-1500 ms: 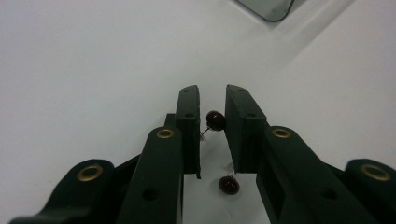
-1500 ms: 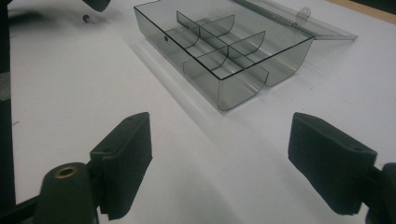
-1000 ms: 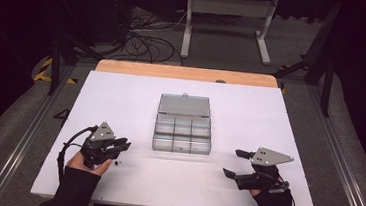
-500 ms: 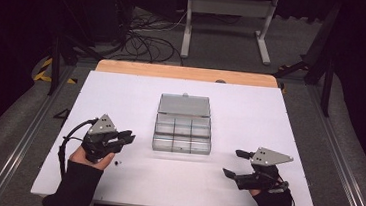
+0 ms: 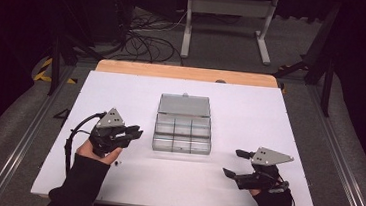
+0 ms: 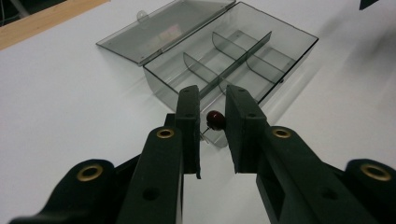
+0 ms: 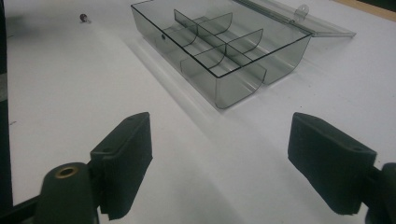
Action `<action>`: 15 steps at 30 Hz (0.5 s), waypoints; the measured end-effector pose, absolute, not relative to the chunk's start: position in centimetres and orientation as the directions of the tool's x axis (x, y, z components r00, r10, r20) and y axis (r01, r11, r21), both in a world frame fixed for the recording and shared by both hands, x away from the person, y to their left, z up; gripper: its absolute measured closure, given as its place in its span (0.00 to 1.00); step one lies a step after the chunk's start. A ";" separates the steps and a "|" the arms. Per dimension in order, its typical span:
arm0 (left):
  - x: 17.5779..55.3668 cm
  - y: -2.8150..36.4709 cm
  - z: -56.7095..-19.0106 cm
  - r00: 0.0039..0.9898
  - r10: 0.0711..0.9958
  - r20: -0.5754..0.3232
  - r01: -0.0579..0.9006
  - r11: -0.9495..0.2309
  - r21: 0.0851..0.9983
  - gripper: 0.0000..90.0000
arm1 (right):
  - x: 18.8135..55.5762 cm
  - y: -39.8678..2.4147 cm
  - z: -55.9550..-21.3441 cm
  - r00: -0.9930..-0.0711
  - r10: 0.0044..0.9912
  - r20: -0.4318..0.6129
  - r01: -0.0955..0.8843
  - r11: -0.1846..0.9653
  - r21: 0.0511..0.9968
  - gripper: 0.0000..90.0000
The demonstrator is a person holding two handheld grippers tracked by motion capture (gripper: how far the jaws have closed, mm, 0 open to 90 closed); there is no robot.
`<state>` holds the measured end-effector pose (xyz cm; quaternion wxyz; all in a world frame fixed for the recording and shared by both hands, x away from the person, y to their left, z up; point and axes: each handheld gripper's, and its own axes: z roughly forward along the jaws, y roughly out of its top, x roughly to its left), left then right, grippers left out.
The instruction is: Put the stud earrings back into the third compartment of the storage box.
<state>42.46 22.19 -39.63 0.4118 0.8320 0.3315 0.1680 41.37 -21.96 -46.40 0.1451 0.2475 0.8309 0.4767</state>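
1. The white table (image 5: 121, 92) carries a clear compartment box (image 5: 182, 132) at its centre, lid folded back so the cells are open from above.
2. The right gripper (image 5: 238, 164) rests low, jaws wide apart and empty, likely waiting.
3. The left gripper (image 5: 135, 132) is clamped on a small dark red bead (image 6: 215, 119), apparently on a thin pin, held just before the box.
4. Another tiny bead (image 7: 85, 17) lies loose on the table.

table: a white top (image 5: 251, 104) is edged at the far side by a wooden strip (image 5: 186, 73) | floor: grey carpet (image 5: 348, 142), black cables (image 5: 148, 42) are coiled beyond the table | furniture: a grey metal stand (image 5: 229, 9) is seen at the back | light: surroundings are kept dark
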 end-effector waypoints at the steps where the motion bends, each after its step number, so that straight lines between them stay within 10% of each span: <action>1: 42.6 22.0 -39.5 0.725 0.688 0.015 0.407 -0.447 0.797 0.85 | 41.4 -22.0 -46.4 -0.835 0.550 -0.005 0.273 0.422 0.864 0.25; 15: 44.3 18.4 -38.0 0.757 0.654 0.009 0.386 -0.458 0.801 0.85 | 41.2 -21.9 -46.3 -0.842 0.540 -0.005 0.267 0.425 0.865 0.25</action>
